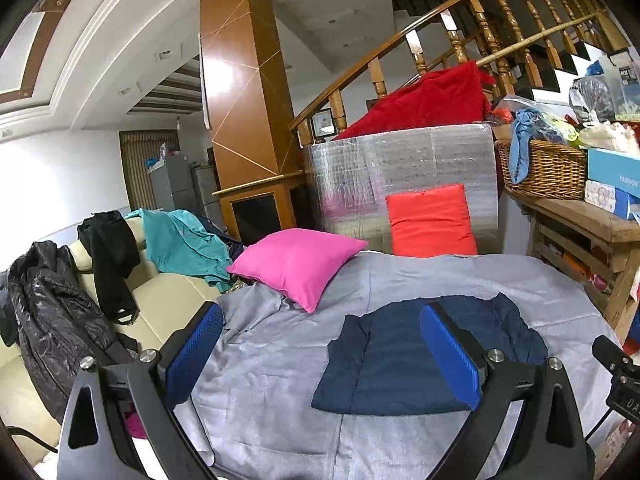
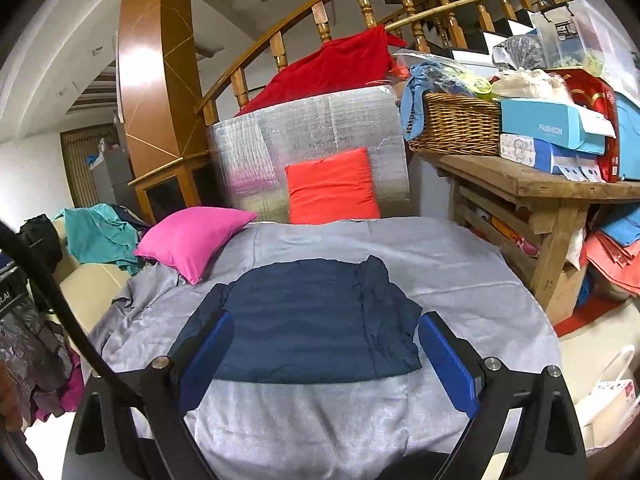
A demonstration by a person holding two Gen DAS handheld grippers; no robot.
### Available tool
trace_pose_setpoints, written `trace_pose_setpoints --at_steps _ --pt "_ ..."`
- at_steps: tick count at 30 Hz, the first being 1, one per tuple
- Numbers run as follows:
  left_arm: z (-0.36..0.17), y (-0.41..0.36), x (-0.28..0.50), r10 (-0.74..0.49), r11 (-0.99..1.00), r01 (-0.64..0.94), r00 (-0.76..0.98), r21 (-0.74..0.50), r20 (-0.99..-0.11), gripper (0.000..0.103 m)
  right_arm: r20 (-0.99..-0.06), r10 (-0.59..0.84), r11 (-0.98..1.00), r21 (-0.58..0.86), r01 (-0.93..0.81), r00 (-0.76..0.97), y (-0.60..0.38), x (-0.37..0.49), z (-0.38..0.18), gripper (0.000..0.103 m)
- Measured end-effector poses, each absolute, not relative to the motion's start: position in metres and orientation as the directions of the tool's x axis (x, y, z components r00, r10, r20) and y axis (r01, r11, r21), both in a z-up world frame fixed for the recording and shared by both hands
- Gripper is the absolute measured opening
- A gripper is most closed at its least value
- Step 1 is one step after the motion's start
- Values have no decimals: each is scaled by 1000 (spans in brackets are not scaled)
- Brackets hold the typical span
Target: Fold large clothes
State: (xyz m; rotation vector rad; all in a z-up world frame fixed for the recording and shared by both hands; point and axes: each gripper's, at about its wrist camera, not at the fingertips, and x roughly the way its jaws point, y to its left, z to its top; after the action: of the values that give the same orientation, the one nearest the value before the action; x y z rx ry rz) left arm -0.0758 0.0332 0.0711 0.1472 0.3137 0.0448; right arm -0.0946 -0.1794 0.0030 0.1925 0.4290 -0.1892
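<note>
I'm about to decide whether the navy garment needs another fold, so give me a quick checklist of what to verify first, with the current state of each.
1. Left gripper open and holding nothing: ok.
2. Right gripper open and holding nothing: ok.
3. Navy garment lies flat on the grey cover in a compact fold: ok.
4. Right edge of the garment smooth: not ok, it looks wrinkled.
5. Pink pillow apart from the garment: ok.
6. Layers underneath aligned: cannot tell.
</note>
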Motion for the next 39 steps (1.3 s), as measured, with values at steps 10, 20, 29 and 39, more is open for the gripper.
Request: trace_pose_setpoints --at_steps 10,20,29,39 --pt "75 34 -80 56 989 -10 950 150 -306 99 -407 -157 966 127 226 900 -172 -103 8 95" --pt "78 40 -85 40 989 5 953 145 -301 99 -374 -172 972 85 218 912 -156 -113 20 95" --pt "81 47 -89 33 992 6 955 129 -294 99 -358 -165 979 56 198 919 -139 -115 29 95" --pt "84 58 -95 30 994 0 959 107 -280 99 -366 -165 979 48 196 916 -123 -115 34 95"
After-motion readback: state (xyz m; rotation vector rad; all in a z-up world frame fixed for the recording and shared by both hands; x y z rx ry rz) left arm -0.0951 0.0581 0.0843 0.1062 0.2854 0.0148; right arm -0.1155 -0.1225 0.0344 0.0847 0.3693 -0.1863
